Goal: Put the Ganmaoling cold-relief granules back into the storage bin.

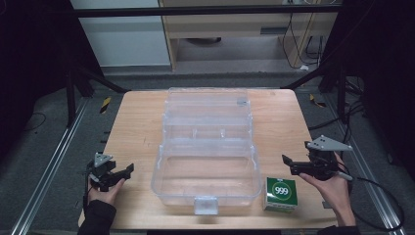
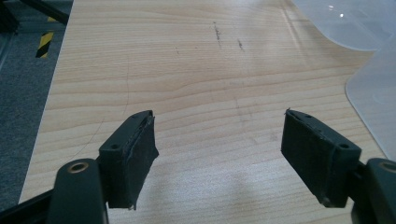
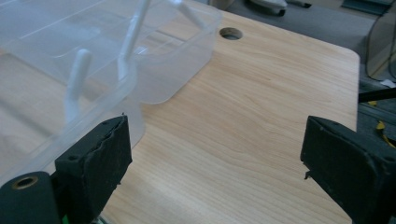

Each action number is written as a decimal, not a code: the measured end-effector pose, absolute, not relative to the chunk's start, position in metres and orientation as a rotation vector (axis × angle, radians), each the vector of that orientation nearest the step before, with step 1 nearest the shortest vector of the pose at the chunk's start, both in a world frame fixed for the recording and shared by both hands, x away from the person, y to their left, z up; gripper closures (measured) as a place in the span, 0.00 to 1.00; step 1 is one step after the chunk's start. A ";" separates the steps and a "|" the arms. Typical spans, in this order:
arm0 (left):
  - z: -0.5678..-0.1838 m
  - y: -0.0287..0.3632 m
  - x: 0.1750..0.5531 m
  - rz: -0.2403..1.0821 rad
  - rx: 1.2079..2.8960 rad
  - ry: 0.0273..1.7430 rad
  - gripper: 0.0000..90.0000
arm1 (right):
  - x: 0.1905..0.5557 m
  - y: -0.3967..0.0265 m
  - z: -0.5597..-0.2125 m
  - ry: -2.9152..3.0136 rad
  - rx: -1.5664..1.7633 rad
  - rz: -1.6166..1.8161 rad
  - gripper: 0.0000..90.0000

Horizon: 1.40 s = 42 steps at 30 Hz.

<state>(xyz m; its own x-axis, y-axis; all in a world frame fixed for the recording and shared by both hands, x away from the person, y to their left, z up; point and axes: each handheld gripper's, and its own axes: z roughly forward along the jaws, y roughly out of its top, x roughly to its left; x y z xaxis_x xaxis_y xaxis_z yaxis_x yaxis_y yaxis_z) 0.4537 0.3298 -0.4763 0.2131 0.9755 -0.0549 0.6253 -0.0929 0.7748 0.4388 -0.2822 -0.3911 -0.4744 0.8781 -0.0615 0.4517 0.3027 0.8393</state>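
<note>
Clear plastic box open at desk centre, small green carton beside it, both tools spread and empty.

1 box (image 1: 205, 161) is seen on the desk (image 1: 137, 127): transparent, glossy plastic w/ rounded corners, tiered trays folded back toward the far edge, a latch tab on the near wall. 1 carton (image 1: 281, 194) is set just right of the box's near corner, apart from it: square-ish cardboard, green and white, a round "999" mark on top. Desk top is pale wood grain w/ rounded corners; 1 round hole (image 3: 230, 33) is seen in it. 2 tools are held, 1 per hand: left tool (image 1: 128, 172) at the desk's near-left, right tool (image 1: 286, 160) near the carton, above and right of it. Each has 2 black, matte jaws w/ rough pads (image 2: 140, 154), spread wide, nothing pinched. 1 grey three-cornered plate tops each tool.
</note>
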 end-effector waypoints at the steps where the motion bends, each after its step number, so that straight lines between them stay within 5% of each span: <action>1: -0.476 0.330 0.454 0.648 1.802 1.490 0.28 | 0.439 -0.282 -0.391 2.053 1.178 1.072 0.09; 17: -0.478 0.327 0.455 0.645 1.835 1.484 0.29 | 0.426 -0.265 -0.366 2.230 1.003 0.996 0.07; 42: -0.479 0.326 0.455 0.643 1.859 1.475 0.30 | 0.415 -0.250 -0.383 2.541 0.812 0.826 0.05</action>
